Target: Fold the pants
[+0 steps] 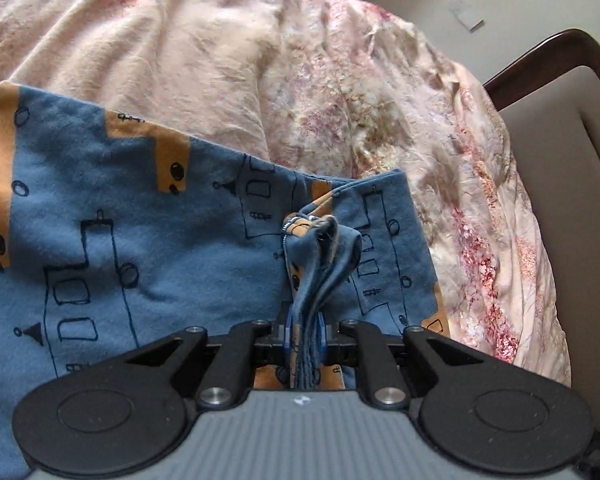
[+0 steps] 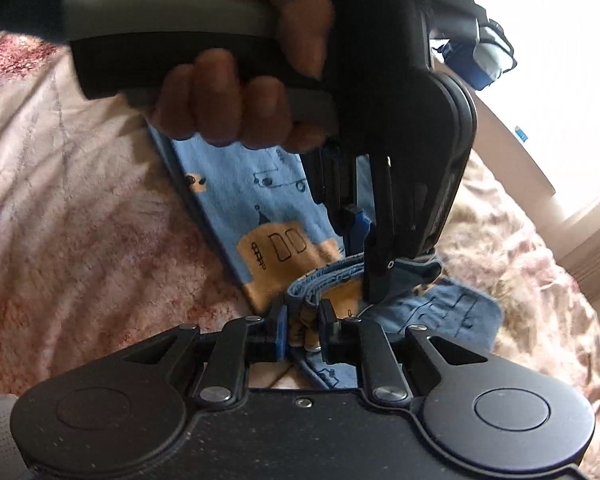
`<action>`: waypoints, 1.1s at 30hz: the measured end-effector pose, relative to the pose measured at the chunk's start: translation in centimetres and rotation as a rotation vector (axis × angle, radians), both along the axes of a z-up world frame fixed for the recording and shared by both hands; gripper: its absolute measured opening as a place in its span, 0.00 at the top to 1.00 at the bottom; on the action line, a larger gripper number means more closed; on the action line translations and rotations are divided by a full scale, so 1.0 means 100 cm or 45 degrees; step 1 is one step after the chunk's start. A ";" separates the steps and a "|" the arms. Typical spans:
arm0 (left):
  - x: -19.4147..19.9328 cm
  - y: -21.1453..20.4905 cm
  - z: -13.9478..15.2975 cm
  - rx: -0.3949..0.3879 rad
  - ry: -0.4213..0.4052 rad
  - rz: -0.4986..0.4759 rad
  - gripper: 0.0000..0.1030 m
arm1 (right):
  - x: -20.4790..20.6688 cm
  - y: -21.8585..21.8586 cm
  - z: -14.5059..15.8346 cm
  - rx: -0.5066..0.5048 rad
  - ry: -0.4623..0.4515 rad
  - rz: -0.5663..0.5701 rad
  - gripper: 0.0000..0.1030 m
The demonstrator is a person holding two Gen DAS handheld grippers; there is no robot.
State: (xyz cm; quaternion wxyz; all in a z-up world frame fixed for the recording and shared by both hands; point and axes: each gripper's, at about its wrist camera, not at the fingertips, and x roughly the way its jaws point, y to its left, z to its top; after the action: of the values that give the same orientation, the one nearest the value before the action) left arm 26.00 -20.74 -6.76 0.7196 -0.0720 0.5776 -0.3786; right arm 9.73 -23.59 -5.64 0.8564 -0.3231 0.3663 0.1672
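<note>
1. The pants [image 1: 120,208], blue with orange patches and line-drawn shapes, are lying on the bed's pink floral bedspread [image 1: 340,92]. In the left wrist view they are spreading from the far left across to the right of centre, with a folded edge on the far side.
2. The left tongs [image 1: 305,334] are clenching a bunched, multi-layer edge of the pants; the gathered cloth is rising out from between the blue pads as a thick ridge. No gap is showing beside the cloth.
3. In the right wrist view, a hand [image 2: 236,92] is gripping the other tool's handle at far centre, and that tool is reaching down to the same bunched edge.
4. The right tongs [image 2: 303,332] are also grasping the pants, on a hemmed, layered strip, just beside the other tool's tip.
5. Judgement: a fold is being carried over, both corners held close together.
6. To do it well: keeping both grips firm, holding the edge taut between them, lowering it square onto the lower layer, matching hems before letting go.
7. Risk: the thick bunch is likely to slip unevenly, leaving layers skewed or wrinkled.
8. At far right, a padded headboard [image 1: 560,128] is bordering the bed.
</note>
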 end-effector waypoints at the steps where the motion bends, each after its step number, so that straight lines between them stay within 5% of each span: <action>1: -0.002 0.001 0.001 -0.004 -0.018 -0.003 0.85 | 0.000 0.001 0.000 -0.009 -0.004 0.004 0.82; 12: -0.011 -0.002 0.006 0.047 -0.103 0.000 0.84 | -0.002 0.006 -0.008 -0.047 -0.013 0.017 0.82; 33: -0.009 -0.006 0.012 0.107 -0.059 0.082 0.90 | -0.006 0.010 -0.008 -0.067 -0.044 0.034 0.82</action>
State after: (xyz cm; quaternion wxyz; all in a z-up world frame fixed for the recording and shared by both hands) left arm 25.06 -21.38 -5.55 0.7470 -0.0513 0.5736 -0.3322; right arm 9.11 -22.57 -6.44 0.8515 -0.3533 0.3514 0.1633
